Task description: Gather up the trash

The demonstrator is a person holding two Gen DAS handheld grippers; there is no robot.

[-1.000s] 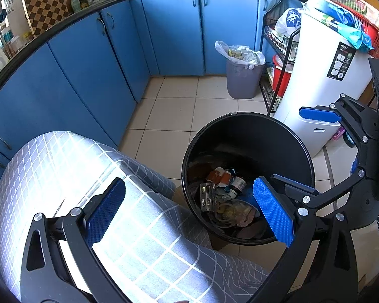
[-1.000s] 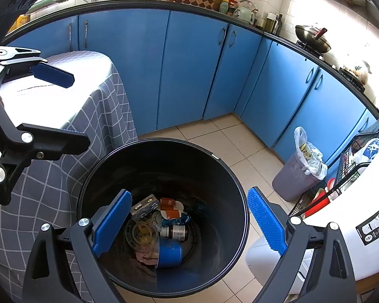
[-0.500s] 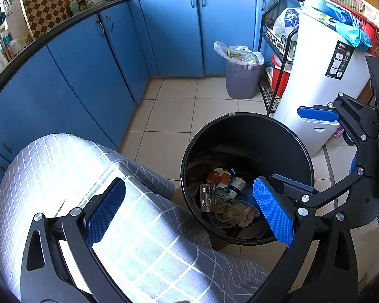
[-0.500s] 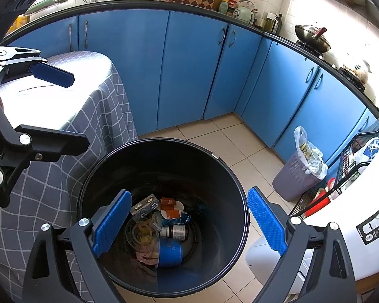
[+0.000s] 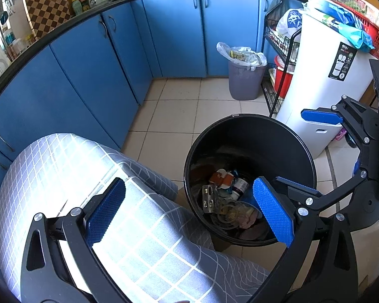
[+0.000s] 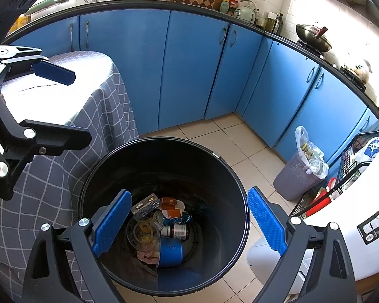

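Observation:
A black round bin (image 5: 250,123) (image 6: 149,151) stands on the tiled floor beside the table. At its bottom lies trash (image 5: 224,194) (image 6: 164,217): a blister pack, an orange wrapper, a small jar, a blue can (image 6: 170,251). My left gripper (image 5: 189,214) is open and empty above the table's edge, next to the bin. My right gripper (image 6: 189,223) is open and empty, held over the bin's mouth. Each gripper shows in the other's view, the right one (image 5: 341,136) and the left one (image 6: 38,101).
A table with a grey checked cloth (image 5: 63,171) (image 6: 70,106) stands left of the bin. Blue cabinets (image 5: 93,70) line the walls. A grey lined waste basket (image 5: 245,75) (image 6: 298,176), a wire rack (image 5: 278,58) and a white appliance (image 5: 326,88) stand to the right.
The left view has shifted slightly; both grippers stay open and nearly still. The trash in the bin has not moved.

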